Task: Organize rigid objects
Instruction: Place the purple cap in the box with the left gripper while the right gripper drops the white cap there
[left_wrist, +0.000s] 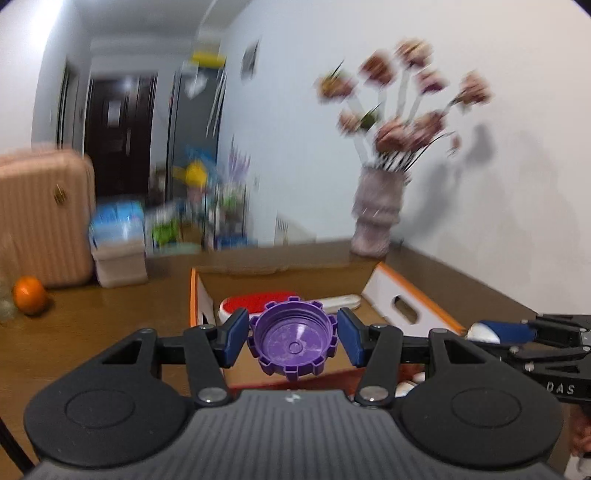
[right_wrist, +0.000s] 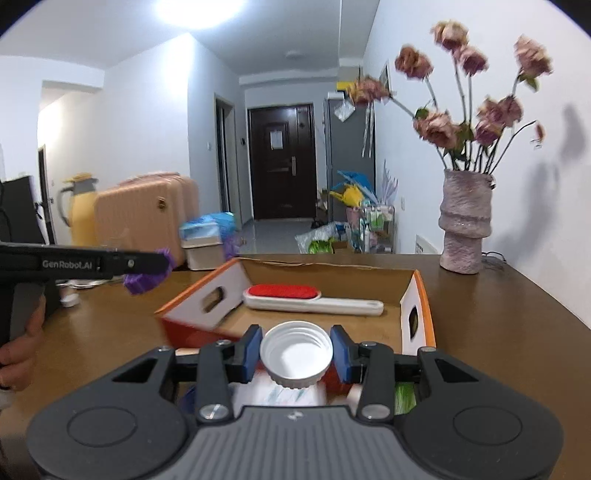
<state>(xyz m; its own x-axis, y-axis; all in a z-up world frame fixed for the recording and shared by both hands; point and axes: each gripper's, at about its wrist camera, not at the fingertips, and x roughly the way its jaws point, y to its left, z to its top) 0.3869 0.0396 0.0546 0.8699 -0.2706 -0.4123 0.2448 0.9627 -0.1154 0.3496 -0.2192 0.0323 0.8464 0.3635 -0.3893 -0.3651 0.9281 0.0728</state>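
Your left tongs (left_wrist: 293, 338) pinched a purple cap (left_wrist: 291, 341) between the blue pads, its hollow side turned back toward the camera and tilted up, so its short axis ran roughly along the fingers. Your right tongs (right_wrist: 295, 355) pinched a white cap (right_wrist: 295, 354) the same way, open side up and toward the lens, ribbed rim against both pads. Both caps hung above the near edge of the cardboard box (right_wrist: 417, 291) on the brown surface (right_wrist: 498, 314). Inside the box lay a lint brush (right_wrist: 314, 299), red pad up, its long axis across the box with the white handle pointing right. A vase (right_wrist: 464, 225) of dried flowers stood behind the box by the wall.
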